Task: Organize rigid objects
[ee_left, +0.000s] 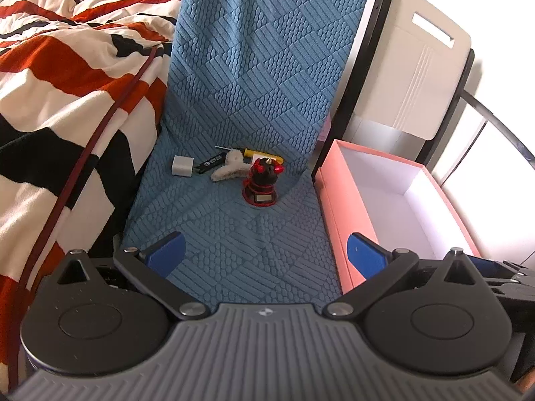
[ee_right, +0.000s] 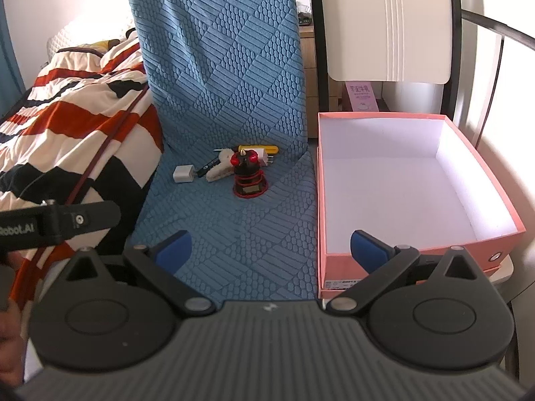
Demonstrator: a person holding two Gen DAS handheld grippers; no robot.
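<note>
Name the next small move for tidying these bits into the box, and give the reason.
Probably move the right gripper forward toward the black and red figurine. Both grippers are open and hold nothing, the pink box is empty, and the figurine stands nearest, in front of the white charger and the other small items on the blue chair.

left tool (ee_right: 60,222): "Robot.AI" | pink box label (ee_right: 341,283): perhaps "20015" | pink carton (ee_right: 360,97): print illegible

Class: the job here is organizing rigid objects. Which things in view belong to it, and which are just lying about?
Belong to the job:
figurine
white charger
yellow tool
pink box

Lying about:
striped blanket
blue seat cover
</note>
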